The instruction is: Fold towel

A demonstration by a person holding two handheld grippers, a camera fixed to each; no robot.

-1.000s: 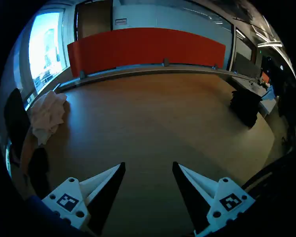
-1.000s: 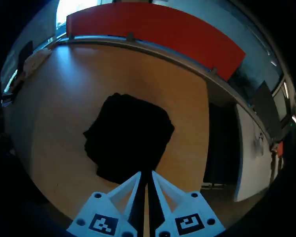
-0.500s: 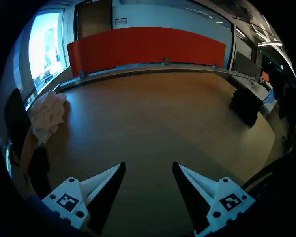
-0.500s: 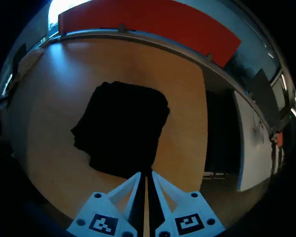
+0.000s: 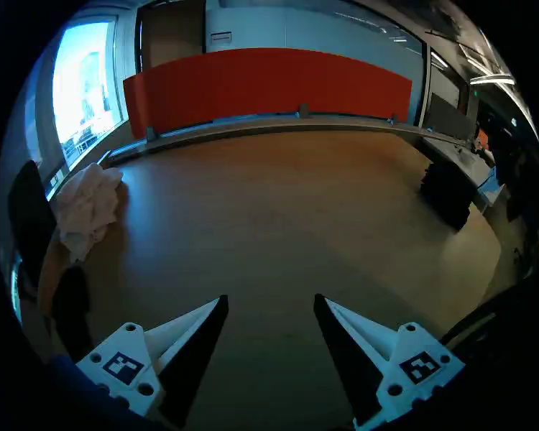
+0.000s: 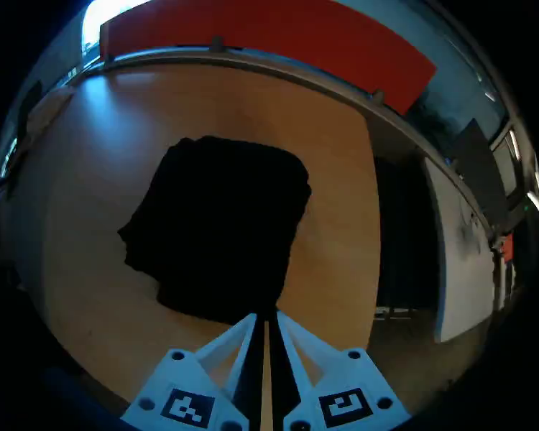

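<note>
The black towel [image 6: 219, 230] lies on the wooden table [image 6: 90, 215] straight ahead of my right gripper [image 6: 267, 316]. It now takes up more of the right gripper view than a second ago, with its left edge farther to the left. It is a soft, matte, roughly square dark mass with a lumpy left edge, and its near edge narrows to my fingertips. My right fingers are drawn together with only a thin slit between them, and they pinch that near edge. My left gripper [image 5: 269, 305] has not moved; its white, wedge-shaped fingers stand wide apart over smooth bare wood, holding nothing. Farther off to the left, a pale crumpled cloth [image 5: 86, 208] sits near the table edge. Beyond the table runs a long, smooth red partition [image 5: 269, 82].
</note>
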